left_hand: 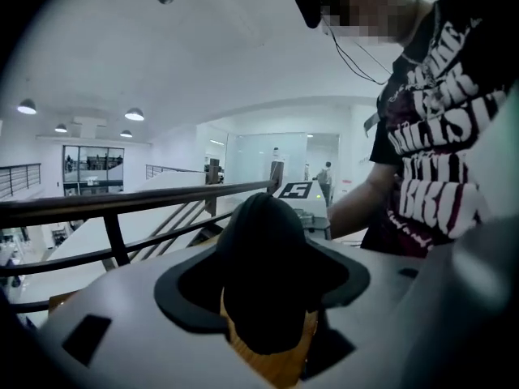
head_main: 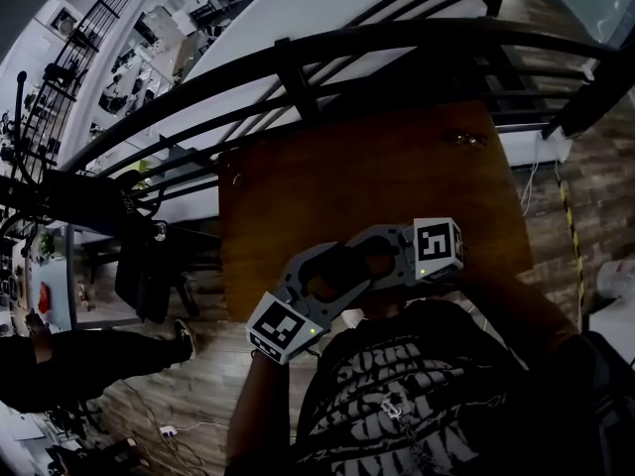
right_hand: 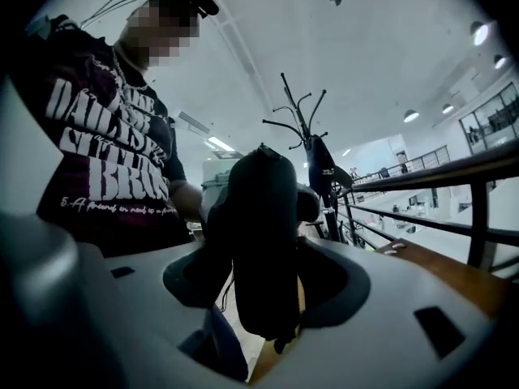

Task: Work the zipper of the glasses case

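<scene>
The black glasses case (head_main: 349, 266) hangs in the air just in front of the person's chest, above the near edge of the wooden table (head_main: 397, 177). My left gripper (head_main: 332, 278) reaches to it from the lower left and my right gripper (head_main: 375, 262) from the right, facing each other. In the left gripper view the case's rounded end (left_hand: 263, 274) fills the jaw gap and hides the pads. In the right gripper view the case (right_hand: 263, 241) stands upright and edge-on between the jaws, gripped, with a small zipper pull (right_hand: 280, 348) dangling below it.
A dark metal railing (head_main: 298, 62) runs past the far side of the table, with a drop to a lower floor beyond it. A coat stand (right_hand: 304, 128) rises behind the case in the right gripper view. The person's printed shirt (head_main: 417, 395) is close behind both grippers.
</scene>
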A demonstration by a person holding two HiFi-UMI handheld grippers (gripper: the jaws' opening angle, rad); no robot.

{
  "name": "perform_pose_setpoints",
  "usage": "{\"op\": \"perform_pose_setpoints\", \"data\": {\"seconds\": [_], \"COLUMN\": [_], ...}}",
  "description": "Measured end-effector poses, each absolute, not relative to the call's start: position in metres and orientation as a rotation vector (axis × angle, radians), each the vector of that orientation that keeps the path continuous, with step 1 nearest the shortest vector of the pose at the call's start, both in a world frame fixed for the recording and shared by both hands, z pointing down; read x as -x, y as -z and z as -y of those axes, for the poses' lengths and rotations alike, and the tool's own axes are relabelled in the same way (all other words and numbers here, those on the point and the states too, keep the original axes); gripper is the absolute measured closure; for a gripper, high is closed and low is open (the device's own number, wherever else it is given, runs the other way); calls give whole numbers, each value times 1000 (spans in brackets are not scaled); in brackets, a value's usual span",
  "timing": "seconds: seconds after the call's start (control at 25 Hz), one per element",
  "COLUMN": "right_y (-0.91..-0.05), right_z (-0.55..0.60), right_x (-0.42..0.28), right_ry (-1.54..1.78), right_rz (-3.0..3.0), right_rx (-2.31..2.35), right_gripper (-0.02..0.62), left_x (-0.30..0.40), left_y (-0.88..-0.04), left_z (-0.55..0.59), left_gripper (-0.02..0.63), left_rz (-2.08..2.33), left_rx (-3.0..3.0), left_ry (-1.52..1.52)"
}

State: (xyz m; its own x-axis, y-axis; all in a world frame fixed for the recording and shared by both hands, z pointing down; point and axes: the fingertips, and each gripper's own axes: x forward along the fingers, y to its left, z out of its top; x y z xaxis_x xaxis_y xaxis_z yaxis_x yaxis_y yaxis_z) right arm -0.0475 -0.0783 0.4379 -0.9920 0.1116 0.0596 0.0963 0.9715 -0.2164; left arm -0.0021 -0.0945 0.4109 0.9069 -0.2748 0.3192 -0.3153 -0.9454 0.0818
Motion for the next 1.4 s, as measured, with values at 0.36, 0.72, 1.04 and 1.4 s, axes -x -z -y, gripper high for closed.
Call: {"op": "perform_pose_setpoints", "data": {"seconds": [0.36,0.72,1.04,1.4], "right_y": [-433,-497,-618,-706], "right_z": [115,92,142,158], "right_x": [5,8,-25,-62], "right_ry": [-726,-607,-155,-239], "right_rz": [3034,2771,2308,2180], "right_rx": [-35,24,-400,-356], "right_gripper": [360,549,580,580], "left_x": [33,15,-3,-29], "left_y": [-478,-532,-639,-718], "left_z": [104,100,160,128], "left_gripper": [316,318,318,316], "left_rz": [662,589,1127,613], "left_rx": [-3045,-3118,-2936,-2654], "left_ry": [-1080,-1372,-1994,-1811]}}
